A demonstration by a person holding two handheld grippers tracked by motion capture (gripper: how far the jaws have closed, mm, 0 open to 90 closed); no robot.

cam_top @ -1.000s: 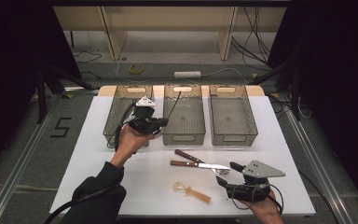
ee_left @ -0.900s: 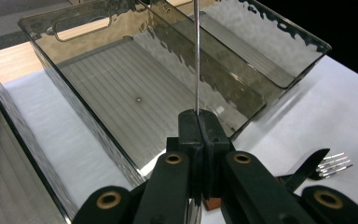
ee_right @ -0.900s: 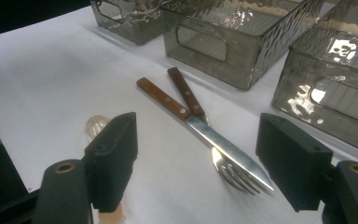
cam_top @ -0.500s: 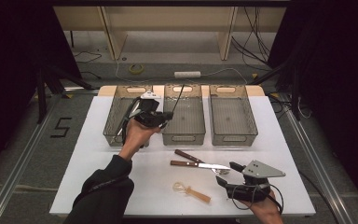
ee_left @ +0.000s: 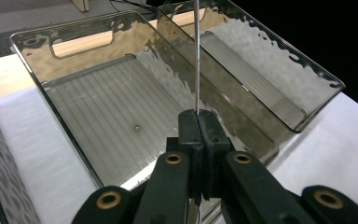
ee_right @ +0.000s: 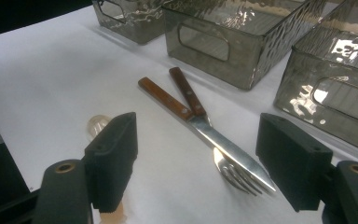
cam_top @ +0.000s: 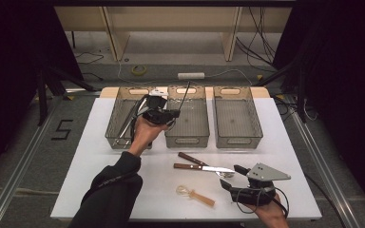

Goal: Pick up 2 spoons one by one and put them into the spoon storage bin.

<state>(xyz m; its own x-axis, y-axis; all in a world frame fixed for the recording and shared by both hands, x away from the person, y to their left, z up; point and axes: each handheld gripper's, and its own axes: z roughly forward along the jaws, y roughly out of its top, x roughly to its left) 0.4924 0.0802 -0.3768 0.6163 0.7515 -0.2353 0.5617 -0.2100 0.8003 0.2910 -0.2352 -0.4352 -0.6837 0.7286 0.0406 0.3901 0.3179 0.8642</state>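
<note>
– Okay, from the high view first: see the left gripper (cam_top: 175,114) held up above the near end of the middle smoky translucent plastic bin (cam_top: 187,138)?
– Yes. Pinches a thin dark metal rod (cam_top: 186,94), slanting up over that bin and clear of its floor.
– And lower right on the white table (cam_top: 100,190)?
– Find the right gripper (cam_top: 232,176) there, low by the near edge, jaws spread, gripping nothing. Just beside its tips, a wooden-handled steel knife (cam_top: 204,167) and a wooden-handled steel fork (cam_top: 193,159), handles toward the bins. Nearer the front edge, a small utensil with a clear looped head and pale peach handle (cam_top: 196,194), apart from both.
– Left smoky bin (cam_top: 115,140)?
– Some long metal pieces inside; cannot tell which.
– Left gripper view next?
– Black jaws pressed together on the rod (ee_left: 196,56), upright between the pads, above the ribbed floor of the middle bin (ee_left: 93,51). Just beside it, the right smoky bin (ee_left: 270,79).
– Right gripper view?
– Jaws wide apart, pads bare. Between them, farther out on the table, the knife (ee_right: 205,130) with its blade lying across the fork's (ee_right: 185,91) tines, both flat. Behind the left jaw, the utensil's clear head (ee_right: 97,124). Beyond, the bins' near walls.
</note>
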